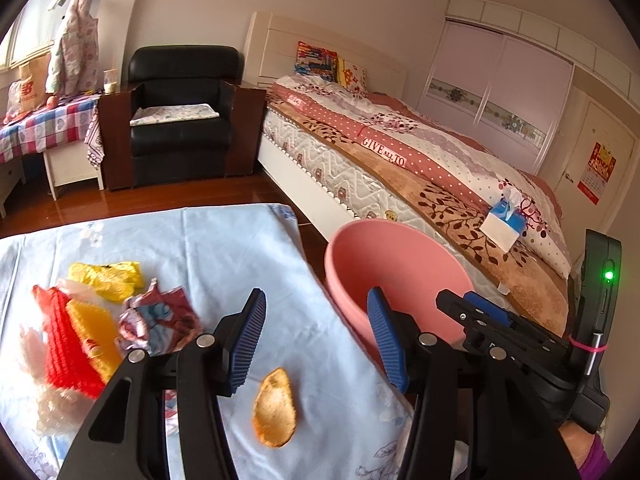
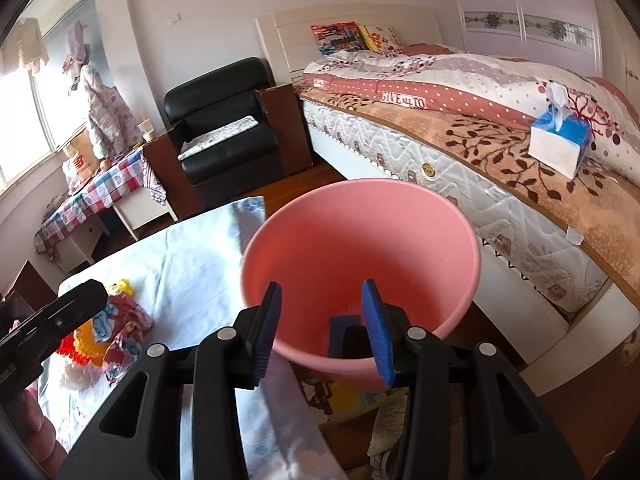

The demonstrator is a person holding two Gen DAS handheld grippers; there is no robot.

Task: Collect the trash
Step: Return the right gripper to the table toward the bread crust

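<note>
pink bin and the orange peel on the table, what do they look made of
Round pink bin: looks like moulded plastic, with smooth, evenly coloured matte walls and a thin rim. Curled orange peel: seemingly dried citrus rind, with a pale pitted inside and an orange edge, though it could be something else.

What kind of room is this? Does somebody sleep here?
It looks like a bedroom in someone's home. There is a big bed with a patterned quilt and pillows, a tall sliding-door wardrobe behind it, and a black armchair beside it. So yes, most likely somebody sleeps here.
</note>
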